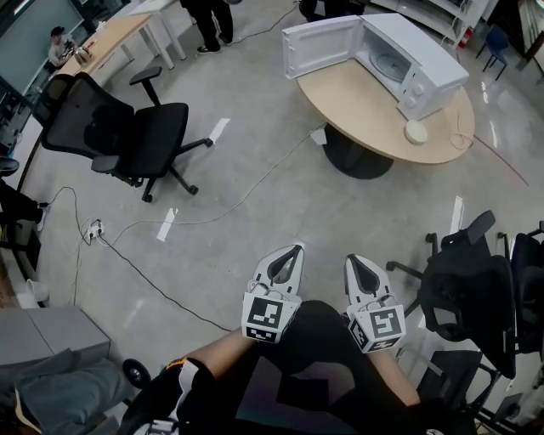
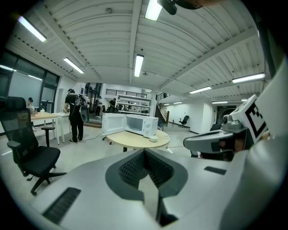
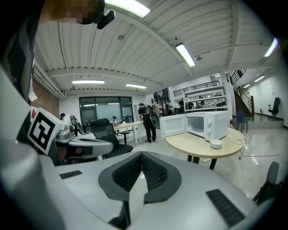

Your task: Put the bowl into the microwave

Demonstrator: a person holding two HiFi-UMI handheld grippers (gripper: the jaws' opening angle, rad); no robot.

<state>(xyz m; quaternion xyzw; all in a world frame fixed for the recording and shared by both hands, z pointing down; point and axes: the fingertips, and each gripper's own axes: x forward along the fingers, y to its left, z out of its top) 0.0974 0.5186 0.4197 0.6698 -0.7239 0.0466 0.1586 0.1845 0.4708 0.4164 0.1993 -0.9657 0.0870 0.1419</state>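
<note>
1 bowl (image 1: 416, 132) nr open microwave (image 1: 410, 58)

Bowl (image 1: 416, 132) on table (image 1: 357, 106), beside microwave (image 1: 418, 61)

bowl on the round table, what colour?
White. The bowl shows best in the head view.

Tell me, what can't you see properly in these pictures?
- Inside the bowl: too small and far off in every view to tell whether anything is in it.
- Microwave dial markings: too small in every view.
- Standing person: the head view's top edge cuts off all but the legs.
- Table base: head view, partly hidden under the tabletop.
</note>
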